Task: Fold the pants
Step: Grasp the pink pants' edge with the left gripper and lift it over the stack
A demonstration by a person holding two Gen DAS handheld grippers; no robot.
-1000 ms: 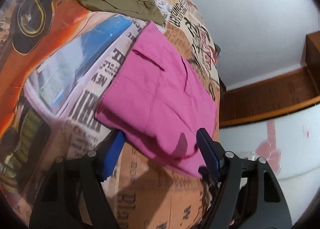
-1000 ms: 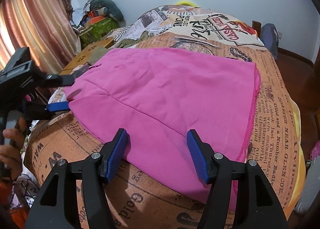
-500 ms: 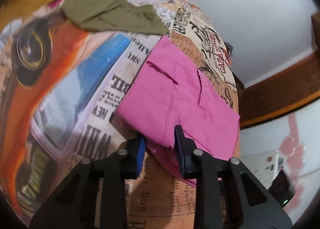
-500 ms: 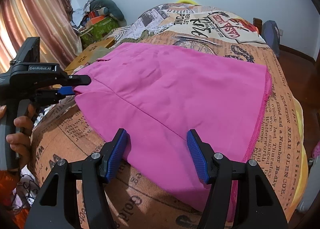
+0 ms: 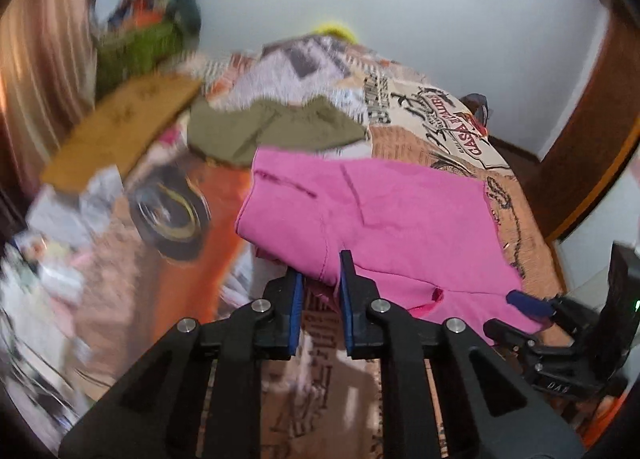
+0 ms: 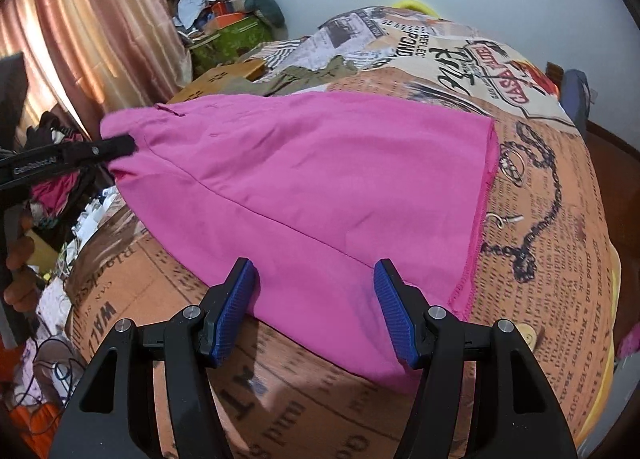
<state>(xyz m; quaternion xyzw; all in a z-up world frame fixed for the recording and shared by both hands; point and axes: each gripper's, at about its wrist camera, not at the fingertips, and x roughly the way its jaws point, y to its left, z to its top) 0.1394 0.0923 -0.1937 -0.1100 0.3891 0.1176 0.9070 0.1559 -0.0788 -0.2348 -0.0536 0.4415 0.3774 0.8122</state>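
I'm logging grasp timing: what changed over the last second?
The left gripper went from wide open around the pink pants' corner to closing on it, and is lifting that corner. The right gripper stayed open over the near edge; the olive garment hasn't moved.

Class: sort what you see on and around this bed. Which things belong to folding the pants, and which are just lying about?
Belongs to the job:
- pink cotton pants
- left gripper, jaws closing on the pants' edge
- right gripper, jaws apart

Lying about:
- olive-green crumpled garment
- brown cardboard box
- newspaper-print bedspread
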